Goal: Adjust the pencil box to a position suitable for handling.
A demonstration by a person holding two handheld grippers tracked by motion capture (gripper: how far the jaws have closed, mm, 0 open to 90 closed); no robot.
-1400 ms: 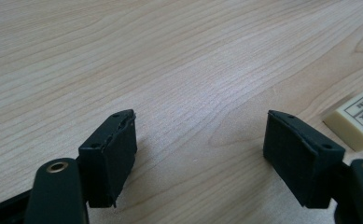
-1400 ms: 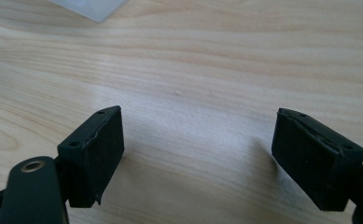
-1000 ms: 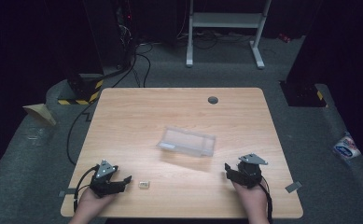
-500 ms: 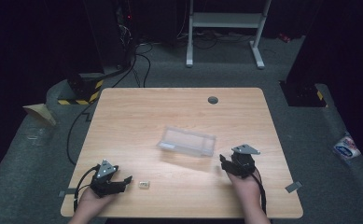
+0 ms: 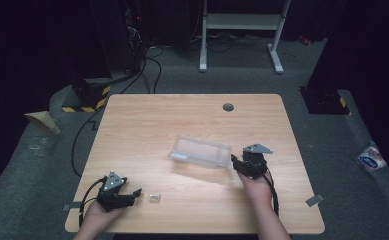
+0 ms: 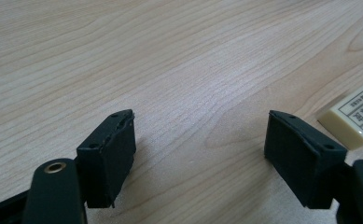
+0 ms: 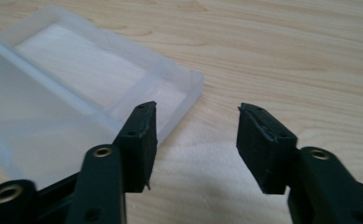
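Left tongs, lower left of the high view, near the front edge of the light wooden counter: black, grey plate on top, held by a hand entering from the bottom edge. Jaws stand apart with nothing between them; in the left gripper view bare wood shows in the gap.

Small cream rectangular eraser with a printed label: flat on the counter just right of the left tongs, apart from them. In the left gripper view it lies at the right edge, beyond the right-hand jaw, not touching it.

Right tongs, lower right of centre in the high view, held by the other hand. Jaws have just been closing, with a clear gap remaining and only bare wood between them. In the right gripper view they point past the near corner of the box.

Clear, flat, rectangular plastic box: middle of the counter, lying flat, long side slanted across the frame. Its right end is just beside the right tongs; contact cannot be told. In the right gripper view the box fills the upper left.

Small dark round grommet: far side of the counter, upper centre.
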